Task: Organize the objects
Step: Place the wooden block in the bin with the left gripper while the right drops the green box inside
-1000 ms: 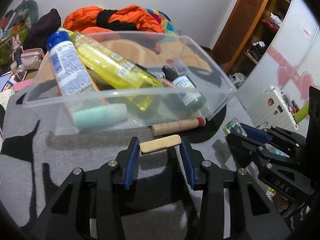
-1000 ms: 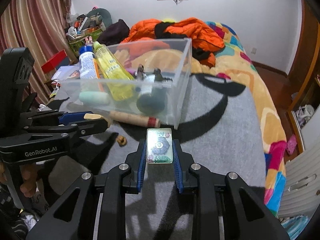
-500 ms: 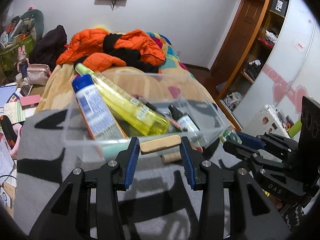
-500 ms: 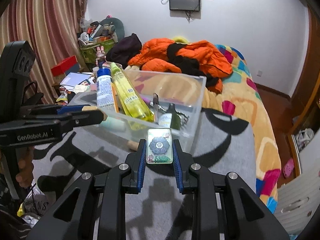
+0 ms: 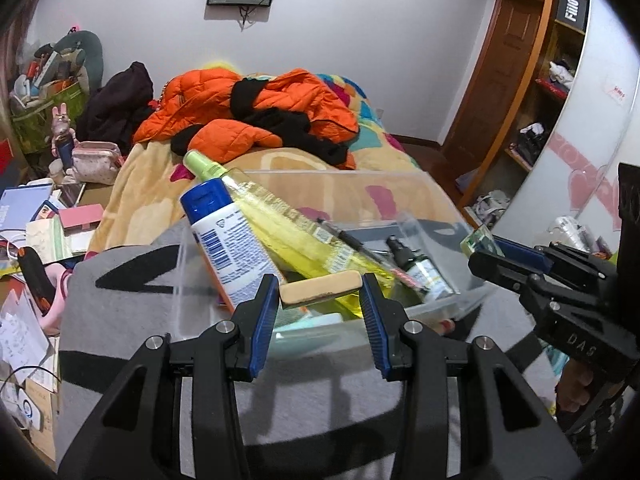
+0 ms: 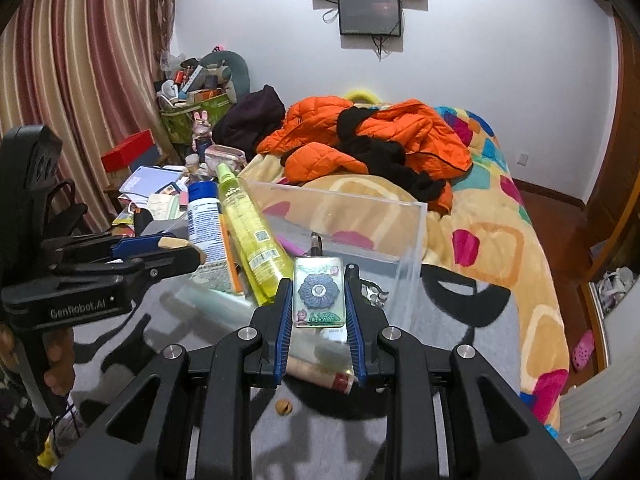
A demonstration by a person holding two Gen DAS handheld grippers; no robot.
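— Between the left gripper's (image 5: 319, 298) blue ribbed fingers (image 5: 266, 312)?
— Clamped on a flat tan block (image 5: 320, 286) with rounded ends, held crosswise above the clear plastic bin's (image 6: 412, 248) near wall.
— And the right gripper (image 6: 319, 304)?
— Closed on a glossy rectangular case (image 6: 319, 292) printed with a blue flower — also over the bin.
— Changed from a second ago?
— Both have risen; then they sat low before the bin. Inside lean a yellow bottle (image 5: 288, 224) and a blue-capped white one (image 5: 224, 240). On the grey blanket (image 5: 320, 400), a tan cylinder (image 6: 320, 372).
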